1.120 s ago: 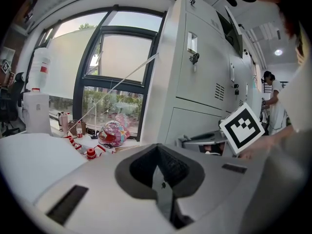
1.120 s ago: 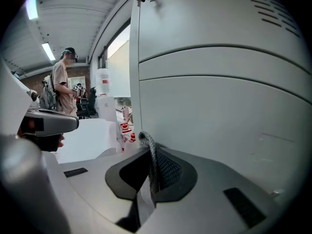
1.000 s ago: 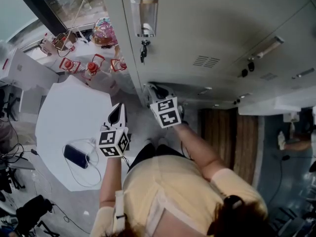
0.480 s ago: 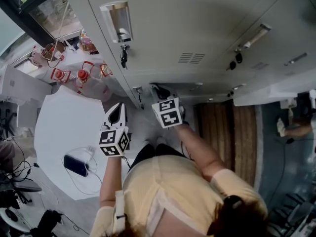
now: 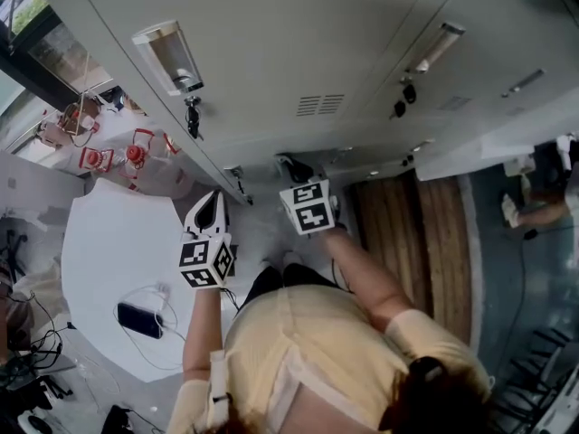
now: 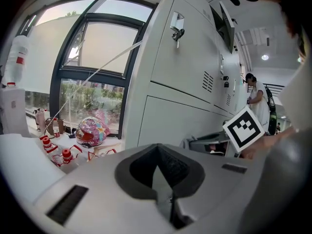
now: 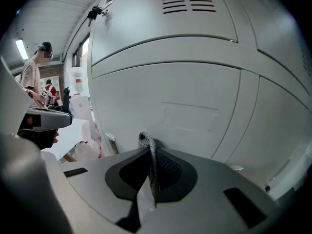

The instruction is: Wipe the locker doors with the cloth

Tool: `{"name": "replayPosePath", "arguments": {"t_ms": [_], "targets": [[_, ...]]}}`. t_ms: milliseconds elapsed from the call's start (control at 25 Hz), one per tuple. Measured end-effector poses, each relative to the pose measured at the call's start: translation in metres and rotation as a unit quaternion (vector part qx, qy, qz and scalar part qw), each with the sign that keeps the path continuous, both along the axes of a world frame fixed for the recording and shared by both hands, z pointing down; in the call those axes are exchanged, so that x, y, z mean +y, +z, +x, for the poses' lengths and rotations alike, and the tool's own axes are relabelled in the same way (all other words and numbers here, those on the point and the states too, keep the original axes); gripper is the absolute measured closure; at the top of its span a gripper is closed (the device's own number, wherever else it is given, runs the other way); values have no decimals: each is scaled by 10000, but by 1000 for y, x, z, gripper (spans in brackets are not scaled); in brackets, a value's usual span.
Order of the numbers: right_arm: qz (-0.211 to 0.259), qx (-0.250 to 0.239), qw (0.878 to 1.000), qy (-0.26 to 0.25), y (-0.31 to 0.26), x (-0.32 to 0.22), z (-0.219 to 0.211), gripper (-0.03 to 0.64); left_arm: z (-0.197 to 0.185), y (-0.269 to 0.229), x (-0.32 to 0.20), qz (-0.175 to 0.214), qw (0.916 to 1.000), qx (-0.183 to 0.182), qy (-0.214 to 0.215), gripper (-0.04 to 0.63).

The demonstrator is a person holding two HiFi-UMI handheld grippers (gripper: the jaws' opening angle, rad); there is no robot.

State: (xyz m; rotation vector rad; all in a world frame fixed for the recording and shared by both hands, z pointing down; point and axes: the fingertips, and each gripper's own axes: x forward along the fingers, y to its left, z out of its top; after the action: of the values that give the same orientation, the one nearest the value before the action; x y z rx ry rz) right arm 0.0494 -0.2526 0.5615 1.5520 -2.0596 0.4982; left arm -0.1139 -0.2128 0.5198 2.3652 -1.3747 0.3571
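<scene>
Grey sheet-metal locker doors (image 5: 362, 34) fill the head view from 10 to 2 o'clock. They are smooth and matt, broken by a block of vent slots (image 5: 319, 105) near the centre. A bunch of keys (image 5: 193, 120) hangs from a lock toward 10 o'clock. A strip of wooden floor (image 5: 425, 242) runs at 3 o'clock. A white desk (image 5: 99, 233) with a rounded edge lies at 8 o'clock, carrying a dark phone (image 5: 139, 319) on a thin white cable (image 5: 158, 289). The person's yellow shirt hides the ground at 6 o'clock.

The right hand-held gripper (image 5: 291, 167) points at the foot of the lockers, just above centre. From overhead its marker cube covers most of its body, and the tips are only a dark blur. Its own view is clearer. The jaws are clenched on the cloth (image 7: 149, 162), a dark speckled knit pinched into a narrow ridge that stands up out of the notch between them. A paler, smoother flap hangs below it. The top of the ridge sits right at a lower door panel. It appears to touch the metal, though the wide-angle bend makes that hard to confirm.

The left hand-held gripper (image 5: 210, 211) sits at 8 o'clock from centre, just beside the desk's edge. In its own view the dark pads are pressed together with nothing between them. Beyond them stand a dark-framed window (image 6: 97, 57) and a glossy, many-coloured helmet (image 6: 91, 130) on the sill. Small red-and-white items (image 6: 53, 150) beside it are too small to identify.
</scene>
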Motion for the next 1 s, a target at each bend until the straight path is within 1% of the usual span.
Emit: {"name": "replayPosePath", "arguments": {"t_ms": [520, 760, 1000], "targets": [[-63, 91, 9972, 744, 2, 6, 59, 600, 29, 6, -9, -63, 9994, -15, 354, 603], [-107, 170, 9951, 968, 4, 8, 78, 600, 43, 8, -11, -92, 9987, -46, 491, 603], [-128, 182, 9937, 1099, 4, 10, 87, 600, 51, 9, -11, -97, 9981, -86, 602, 603]]}}
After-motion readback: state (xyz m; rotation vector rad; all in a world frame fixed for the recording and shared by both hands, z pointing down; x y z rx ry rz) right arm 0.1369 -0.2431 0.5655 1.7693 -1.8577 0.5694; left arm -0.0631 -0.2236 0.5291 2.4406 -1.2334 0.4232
